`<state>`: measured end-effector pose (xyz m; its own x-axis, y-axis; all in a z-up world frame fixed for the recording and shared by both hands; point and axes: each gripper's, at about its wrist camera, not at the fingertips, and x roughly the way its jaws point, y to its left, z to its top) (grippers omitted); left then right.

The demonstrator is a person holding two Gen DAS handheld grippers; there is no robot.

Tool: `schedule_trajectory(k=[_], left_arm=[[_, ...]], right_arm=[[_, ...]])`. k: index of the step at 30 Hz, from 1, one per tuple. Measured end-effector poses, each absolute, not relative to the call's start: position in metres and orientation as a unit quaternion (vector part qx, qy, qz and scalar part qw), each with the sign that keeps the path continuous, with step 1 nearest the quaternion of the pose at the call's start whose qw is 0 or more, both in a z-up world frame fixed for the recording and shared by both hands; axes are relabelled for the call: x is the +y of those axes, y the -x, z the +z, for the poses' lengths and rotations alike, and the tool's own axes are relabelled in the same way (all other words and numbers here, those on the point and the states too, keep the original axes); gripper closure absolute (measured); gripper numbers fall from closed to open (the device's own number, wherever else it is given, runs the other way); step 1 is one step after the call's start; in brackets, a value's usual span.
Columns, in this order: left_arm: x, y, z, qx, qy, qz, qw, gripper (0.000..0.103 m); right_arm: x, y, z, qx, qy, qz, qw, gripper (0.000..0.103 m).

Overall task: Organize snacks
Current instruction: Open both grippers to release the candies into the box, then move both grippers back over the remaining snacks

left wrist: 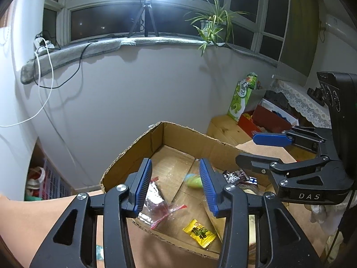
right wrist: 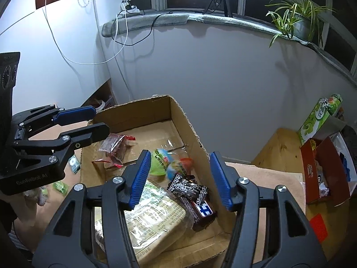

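An open cardboard box (left wrist: 133, 154) (right wrist: 189, 120) holds the snacks. My left gripper (left wrist: 176, 187) hangs open above its left half, over a clear bag with red contents (left wrist: 156, 203) (right wrist: 113, 147) and a yellow candy packet (left wrist: 199, 233). My right gripper (right wrist: 180, 177) is open above the right half. A blurred green snack (right wrist: 165, 163) (left wrist: 194, 181) shows between its fingers, apart from both pads. Below lie a black wrapped snack (right wrist: 187, 187), a brown bar (right wrist: 204, 211) and a large pale biscuit pack (right wrist: 154, 218). Each gripper shows in the other's view: right gripper (left wrist: 256, 151), left gripper (right wrist: 98, 122).
A red box (right wrist: 323, 174) and a green carton (right wrist: 316, 120) stand on a wooden surface (right wrist: 279, 151) to the right. Small green candies (right wrist: 60, 186) lie outside the box at the left. The white wall rises just behind the box.
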<state>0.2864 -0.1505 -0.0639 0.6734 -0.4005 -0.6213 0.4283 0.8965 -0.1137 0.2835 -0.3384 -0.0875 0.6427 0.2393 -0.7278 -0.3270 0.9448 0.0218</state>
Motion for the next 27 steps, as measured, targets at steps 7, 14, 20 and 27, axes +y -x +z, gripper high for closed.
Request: schedule_trajectory(k=[7,14,20,27], left_arm=[[-0.149,-0.277,-0.056,0.328,-0.02,-0.228,0.916,0.06],[-0.139,-0.263,-0.044,0.316,-0.017,-0.222,0.922,0.06],[-0.128,-0.246,-0.033,0.306,-0.015,-0.216,0.927,0.06],[-0.1,-0.221,-0.022,0.298,-0.004,-0.201,0.933,0.06]], right_arm=[[-0.335,-0.272,-0.077,0.387,0.059,0.155,0.907,0.045],[-0.326,-0.253,-0.064,0.378,0.066,0.157,0.91,0.045],[-0.315,-0.233,-0.052,0.369,0.073,0.163,0.912,0.045],[-0.299,-0.2,-0.042,0.358,0.078,0.175,0.914,0.044]])
